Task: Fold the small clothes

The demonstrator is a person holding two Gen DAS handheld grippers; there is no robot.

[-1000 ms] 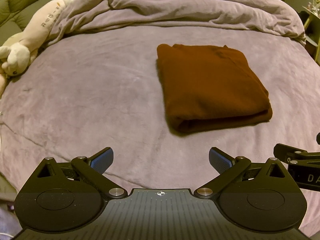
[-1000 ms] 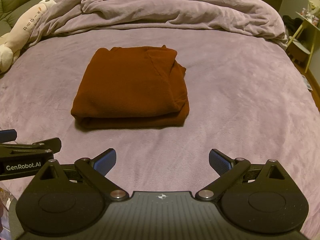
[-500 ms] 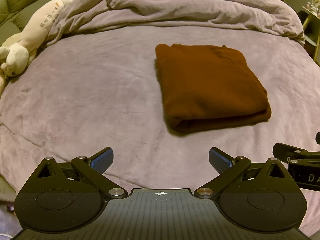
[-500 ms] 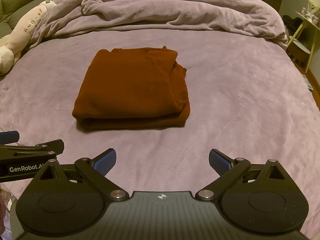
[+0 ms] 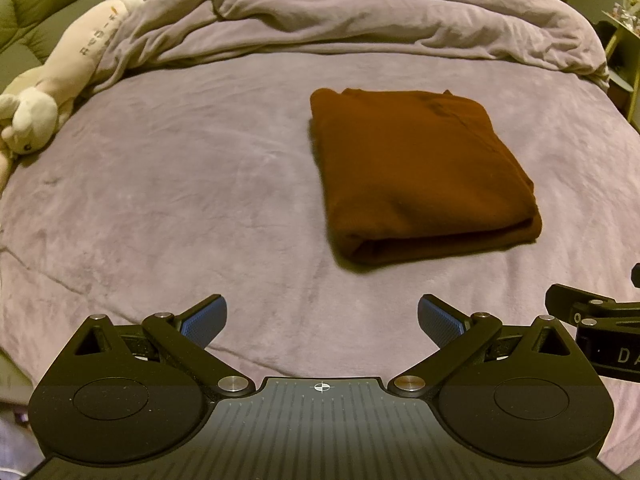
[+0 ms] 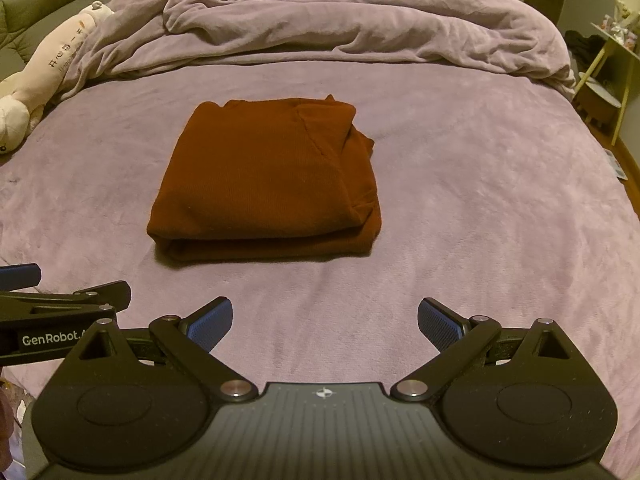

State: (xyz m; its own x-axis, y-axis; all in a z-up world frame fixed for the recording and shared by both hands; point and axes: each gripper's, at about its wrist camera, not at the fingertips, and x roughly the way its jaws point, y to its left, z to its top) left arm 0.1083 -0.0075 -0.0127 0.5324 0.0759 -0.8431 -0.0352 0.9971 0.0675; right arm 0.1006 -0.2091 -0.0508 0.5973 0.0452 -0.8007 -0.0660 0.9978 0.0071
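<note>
On the bed (image 6: 480,208), a folded, seemingly knitted garment (image 6: 264,180) lies beyond both wide-apart, empty grippers.

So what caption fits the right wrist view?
Open right gripper facing a folded brown garment on a purple bed.

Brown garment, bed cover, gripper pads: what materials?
Garment: looks like fine rib knit, matte; faint vertical ribbing shows. Bed cover: plush fleece or velvet-like, soft sheen with brush marks in the nap. Gripper pads: blue, likely rubber, with a dotted grip texture.
</note>
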